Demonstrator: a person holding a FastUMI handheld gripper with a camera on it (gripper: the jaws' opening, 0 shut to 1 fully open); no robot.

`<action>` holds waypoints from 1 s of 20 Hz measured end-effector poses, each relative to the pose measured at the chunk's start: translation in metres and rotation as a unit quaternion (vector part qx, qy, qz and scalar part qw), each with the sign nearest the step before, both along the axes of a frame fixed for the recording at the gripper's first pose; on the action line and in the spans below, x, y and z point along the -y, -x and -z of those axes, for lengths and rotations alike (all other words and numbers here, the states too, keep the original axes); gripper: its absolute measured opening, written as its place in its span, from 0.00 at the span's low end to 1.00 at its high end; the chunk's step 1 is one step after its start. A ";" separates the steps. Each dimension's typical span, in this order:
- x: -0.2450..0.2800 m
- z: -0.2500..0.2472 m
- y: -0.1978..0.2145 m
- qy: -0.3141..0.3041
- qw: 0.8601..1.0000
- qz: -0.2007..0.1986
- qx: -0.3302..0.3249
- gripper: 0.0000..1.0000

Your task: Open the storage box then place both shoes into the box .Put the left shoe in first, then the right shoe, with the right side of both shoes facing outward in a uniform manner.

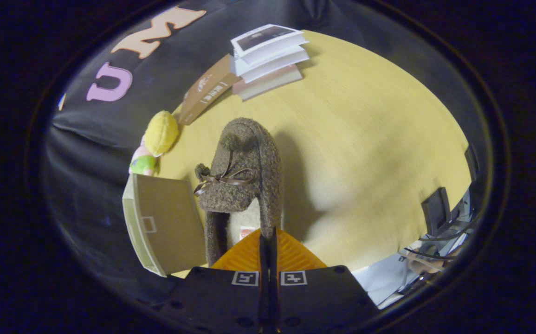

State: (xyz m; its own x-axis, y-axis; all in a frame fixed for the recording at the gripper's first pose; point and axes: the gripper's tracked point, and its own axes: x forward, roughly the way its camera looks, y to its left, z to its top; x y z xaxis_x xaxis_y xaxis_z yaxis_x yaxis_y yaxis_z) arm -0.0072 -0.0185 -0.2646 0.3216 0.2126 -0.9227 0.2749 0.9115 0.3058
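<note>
The fisheye camera rides on the gripper (268,241), looking forward along its two fingers, which are pressed almost together, and steeply down onto the pale yellow wooden tabletop (365,139). It sits very near the fuzzy brown slipper with a ribbon bow (244,167) just ahead; a stack of white books (268,53) lies far beyond.

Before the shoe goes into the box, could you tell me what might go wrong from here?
The jaws pinch only the heel rim of the fuzzy shoe, so it may swing or slip free. The storage box sits close beside the shoe, so the toe could bump it. The gripper is closed.
</note>
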 end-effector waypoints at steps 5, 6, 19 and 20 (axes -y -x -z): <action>-0.068 -0.050 -0.004 -0.036 0.997 -0.053 0.042 0.03; -0.083 -0.059 -0.004 -0.044 0.996 -0.065 0.047 0.03; -0.275 -0.083 0.004 -0.139 0.973 -0.179 0.034 0.03; -0.283 -0.072 0.003 -0.132 0.975 -0.178 0.026 0.03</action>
